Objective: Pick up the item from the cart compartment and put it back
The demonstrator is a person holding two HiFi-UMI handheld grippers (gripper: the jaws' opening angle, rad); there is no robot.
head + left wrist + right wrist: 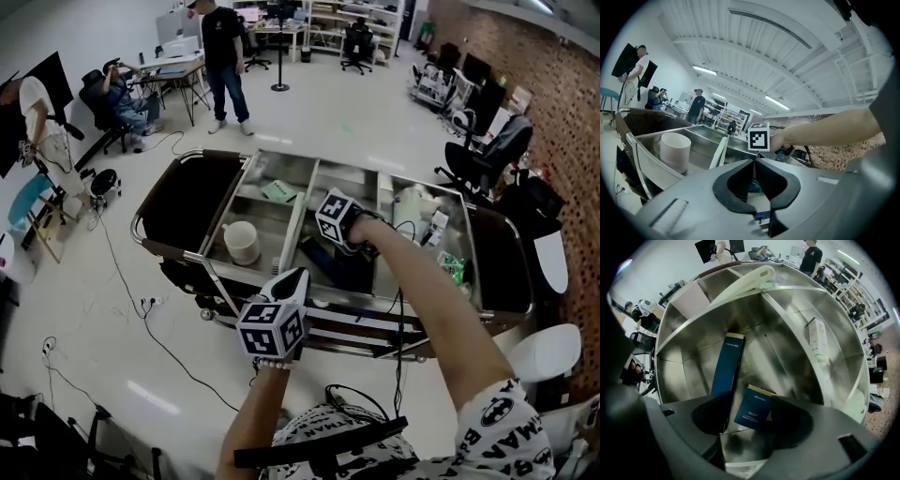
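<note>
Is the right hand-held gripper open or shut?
Open: on the right hand-held gripper the jaws stand apart, a small blue box between them.

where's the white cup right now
In the head view the white cup stands in the cart's left steel compartment, near its front, just left of the long divider.

Open-plan lab workshop, desks (180,64), office chairs (357,41), shelving (364,13), brick wall (555,86), cables (120,277) trailing across white floor (328,105)

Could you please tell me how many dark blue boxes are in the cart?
2: a long blue box lying in the compartment and a short blue box between the right gripper's jaws. More may be hidden.
</note>
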